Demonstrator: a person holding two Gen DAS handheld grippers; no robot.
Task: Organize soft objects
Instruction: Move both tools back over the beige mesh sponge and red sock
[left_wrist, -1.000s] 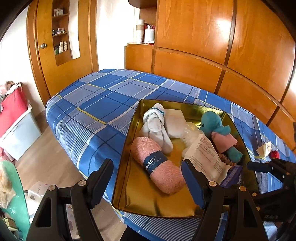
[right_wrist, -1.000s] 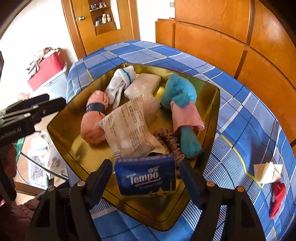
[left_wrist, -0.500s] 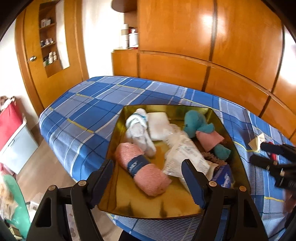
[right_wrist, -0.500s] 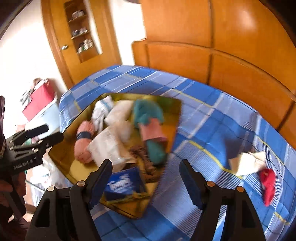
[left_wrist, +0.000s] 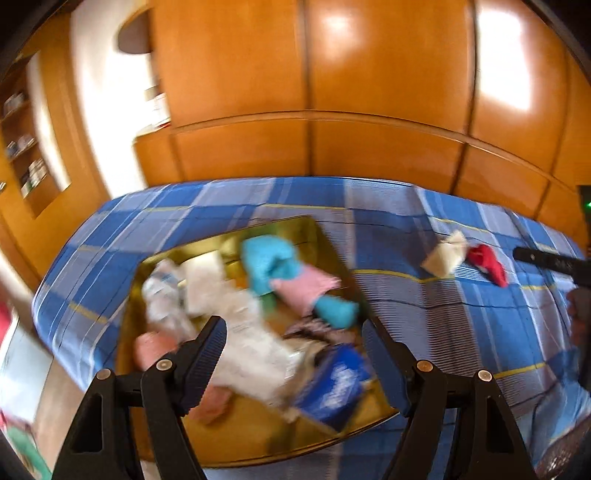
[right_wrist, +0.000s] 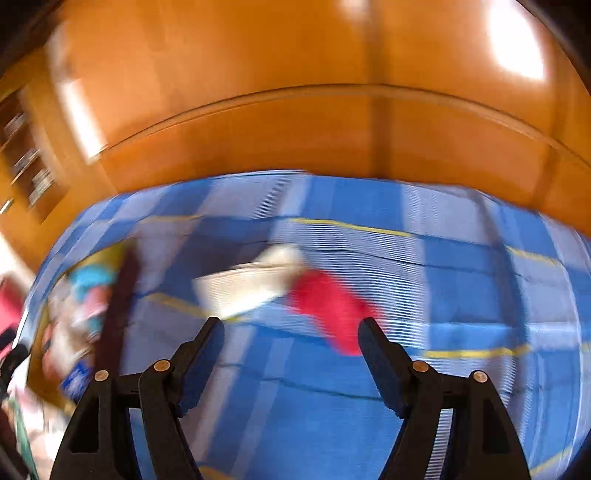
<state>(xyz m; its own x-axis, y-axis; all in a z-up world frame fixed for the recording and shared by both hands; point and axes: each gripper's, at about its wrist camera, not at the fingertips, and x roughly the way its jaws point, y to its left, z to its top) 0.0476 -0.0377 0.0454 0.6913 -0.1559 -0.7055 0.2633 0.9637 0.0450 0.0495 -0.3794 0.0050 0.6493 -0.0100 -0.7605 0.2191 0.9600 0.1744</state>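
Left wrist view is showing a shiny gold tray (left_wrist: 325, 240), shallow and rectangular, lying on a bed (left_wrist: 424, 325) covered in a blue checked cloth with thin yellow lines. The tray is holding a heap of soft things: a fluffy teal plush toy (left_wrist: 273, 266) with a pink cloth (left_wrist: 306, 288) across it, its long axis running from 10 o'clock to 4 o'clock; a crinkled white plastic packet (left_wrist: 258, 354); a blue tissue pack (left_wrist: 332, 387) at the near corner; and a fuzzy pink rolled towel (left_wrist: 147, 347) at 8 o'clock, partly hidden behind the left hand-held gripper (left_wrist: 293, 354). That gripper's black jaws are standing apart with nothing between them, hanging above the tray. At 2 o'clock from the tray, well apart from it, a cream folded cloth (left_wrist: 445, 253) and a red cloth (left_wrist: 489, 264) are lying side by side on the bed.

In the right wrist view, heavily blurred, the right hand-held gripper (right_wrist: 291, 354) is also standing apart and empty, above the bed (right_wrist: 461, 295). The cream folded cloth (right_wrist: 251, 284) is sitting at 11 o'clock from it; the red cloth (right_wrist: 332, 310) is stretching from 11 o'clock down to 5 o'clock. Glossy orange wooden panels (right_wrist: 295, 92) are filling the background.
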